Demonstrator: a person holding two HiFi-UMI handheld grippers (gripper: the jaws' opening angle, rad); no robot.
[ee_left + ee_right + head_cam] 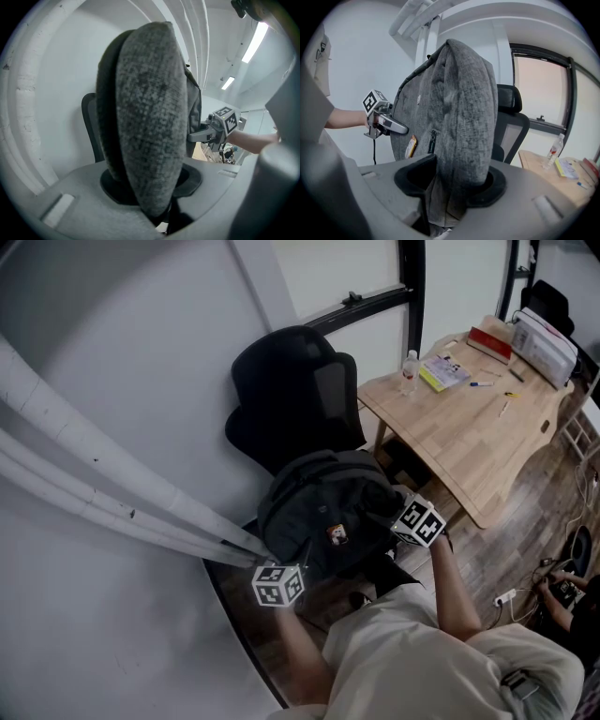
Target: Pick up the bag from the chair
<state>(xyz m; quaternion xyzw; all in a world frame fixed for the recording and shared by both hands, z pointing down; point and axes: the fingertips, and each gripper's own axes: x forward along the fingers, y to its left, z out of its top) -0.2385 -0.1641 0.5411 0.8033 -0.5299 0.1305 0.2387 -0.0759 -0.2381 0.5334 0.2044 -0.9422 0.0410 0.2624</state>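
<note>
Bag (323,507): a grey backpack, upright, carried between the two grippers just in front of the black chair (291,390) and close to the person's body. Whether its base has left the seat cannot be told; the bag hides the seat.

Left gripper (286,573): at the bag's left edge. Its fingers (84,201) are clamped on a thick padded fold of the bag.

Right gripper (408,519): at the bag's right edge. Its fingers (534,197) are likewise clamped on a padded fold.

Surroundings: a wooden bench (469,427) stands beside the chair, carrying a bottle (409,371) and papers.

Judgement: the grasp is made on both sides and the lift is the step in hand. The next move calls for both grips to rise together and level, drawing the bag away from the chair, with any hanging straps kept off the chair.
</note>
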